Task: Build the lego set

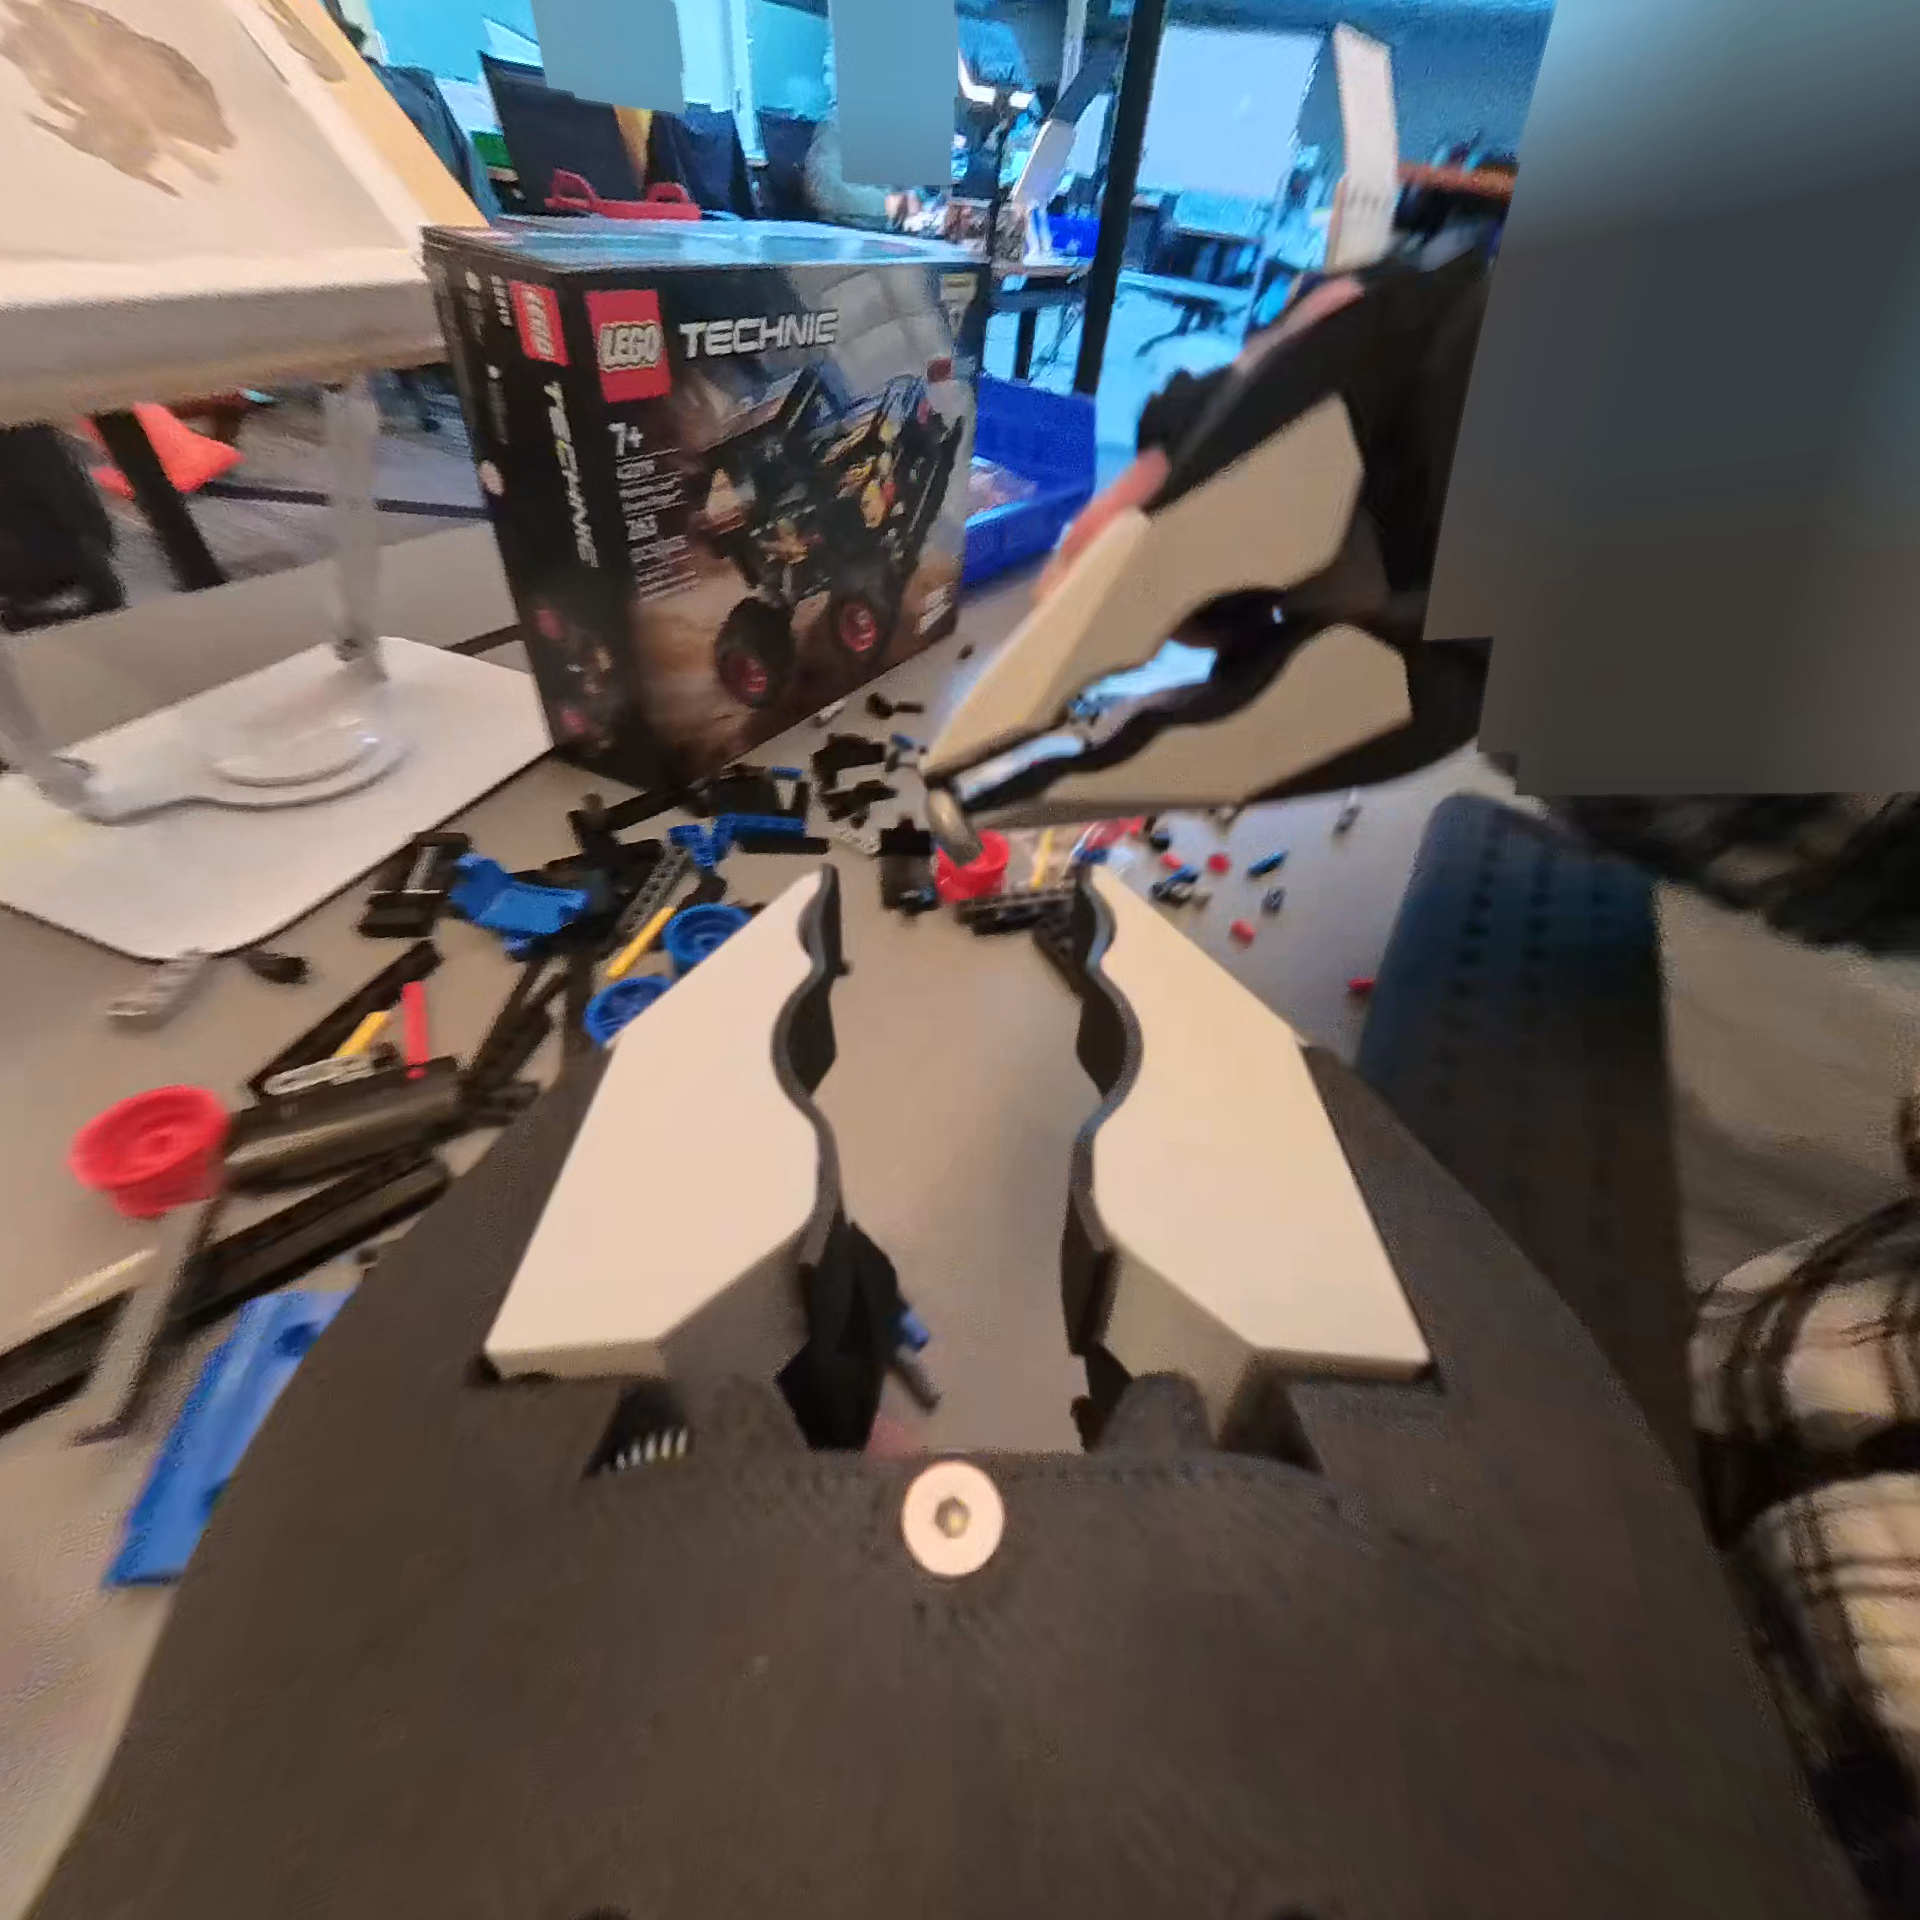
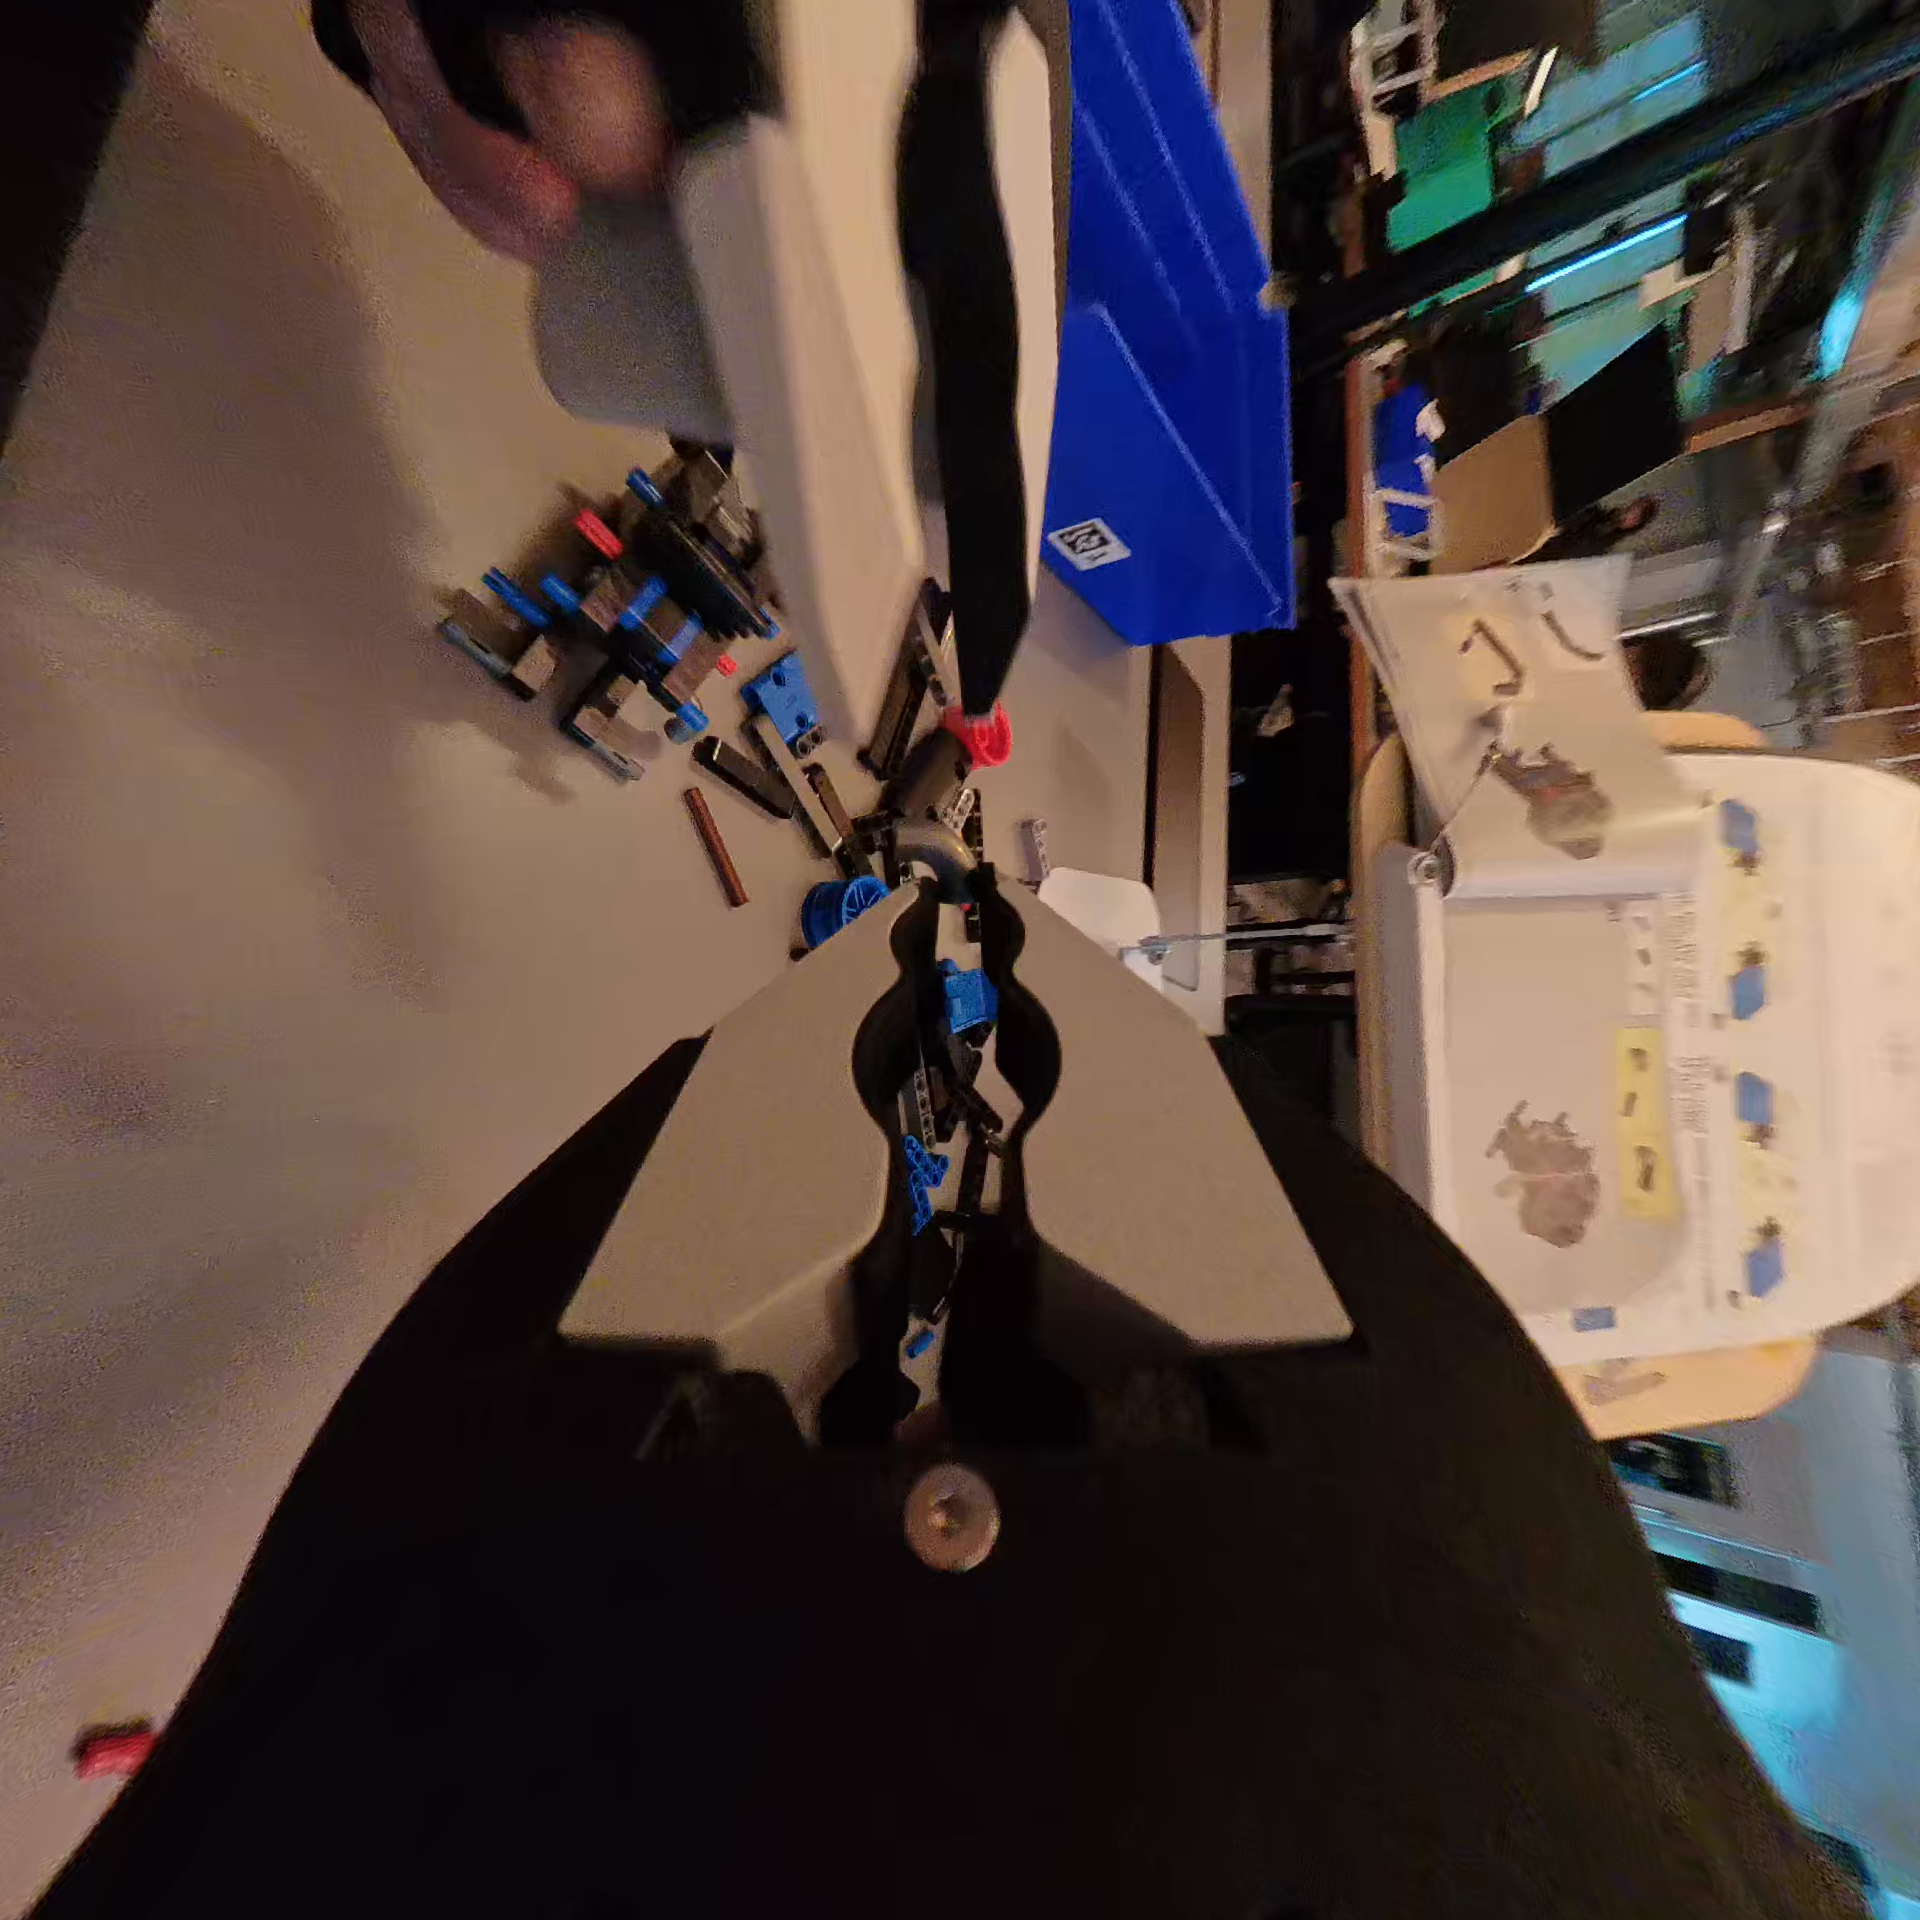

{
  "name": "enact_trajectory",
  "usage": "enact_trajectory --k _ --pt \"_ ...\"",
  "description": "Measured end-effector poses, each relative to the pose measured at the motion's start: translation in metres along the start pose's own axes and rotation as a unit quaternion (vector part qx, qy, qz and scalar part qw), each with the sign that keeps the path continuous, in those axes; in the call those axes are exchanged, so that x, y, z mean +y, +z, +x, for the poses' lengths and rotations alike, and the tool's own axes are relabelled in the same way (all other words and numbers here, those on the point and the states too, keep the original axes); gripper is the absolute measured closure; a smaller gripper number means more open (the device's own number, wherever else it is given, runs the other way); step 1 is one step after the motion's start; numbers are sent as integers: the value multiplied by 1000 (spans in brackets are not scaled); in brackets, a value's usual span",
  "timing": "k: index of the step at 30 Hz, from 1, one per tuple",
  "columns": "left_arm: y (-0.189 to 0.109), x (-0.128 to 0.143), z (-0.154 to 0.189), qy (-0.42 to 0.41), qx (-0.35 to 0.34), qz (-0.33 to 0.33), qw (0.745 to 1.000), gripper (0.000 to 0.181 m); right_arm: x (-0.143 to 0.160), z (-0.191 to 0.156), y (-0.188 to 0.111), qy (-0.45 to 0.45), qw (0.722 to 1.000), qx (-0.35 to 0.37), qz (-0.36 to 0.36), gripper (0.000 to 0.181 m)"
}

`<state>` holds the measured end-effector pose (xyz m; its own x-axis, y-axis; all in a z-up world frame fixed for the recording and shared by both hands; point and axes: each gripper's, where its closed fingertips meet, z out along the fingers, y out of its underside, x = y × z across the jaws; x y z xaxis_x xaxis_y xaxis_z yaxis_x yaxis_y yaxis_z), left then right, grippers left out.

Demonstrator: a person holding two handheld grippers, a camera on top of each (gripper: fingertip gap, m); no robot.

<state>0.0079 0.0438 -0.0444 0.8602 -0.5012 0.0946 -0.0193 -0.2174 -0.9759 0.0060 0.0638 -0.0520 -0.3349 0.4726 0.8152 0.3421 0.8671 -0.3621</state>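
Left wrist view: the set box (image 1: 717, 499) is taken as the landmark; it is stood upright on the grey table (image 1: 935, 1091).
Left gripper (image 1: 956, 894): held with its jaws spread wide and nothing between them, in front of the box.
Right gripper (image 1: 940, 779): seen to the right of the box front, tips pinched on a small grey curved piece (image 1: 954, 821), directly above a red wheel hub (image 1: 977, 862).
Red hubs: two are counted, the second hub (image 1: 151, 1148) lying well to the left front of the box.
Blue hubs: two (image 1: 701, 930) are counted, before the box's left corner.
Loose pieces: black beams (image 1: 343, 1143), blue parts and small red pins are scattered in front of the box; their number cannot be told.
Blue bin (image 1: 1029, 468): one, set just right of the box.
Right wrist view: the right gripper (image 2: 940, 883) is shown nearly closed on the grey piece (image 2: 935, 847); one open instruction booklet (image 2: 1558, 987) is propped on a stand.
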Motion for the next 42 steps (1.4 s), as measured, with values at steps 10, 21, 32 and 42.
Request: enact_trajectory --k 10,21,32,42 --pt "20 12 41 -57 86 -3 995 175 -15 -16 -25 -52 990 124 -31 175" --pt "25 9 56 -47 128 2 991 176 -14 -28 -46 14 990 139 -12 166" --pt "36 -1 43 -46 123 4 991 176 149 3 -94 235 962 59 -124 173" --pt "41 3 28 -50 97 13 994 176 257 -33 -26 459 856 -65 -229 171"
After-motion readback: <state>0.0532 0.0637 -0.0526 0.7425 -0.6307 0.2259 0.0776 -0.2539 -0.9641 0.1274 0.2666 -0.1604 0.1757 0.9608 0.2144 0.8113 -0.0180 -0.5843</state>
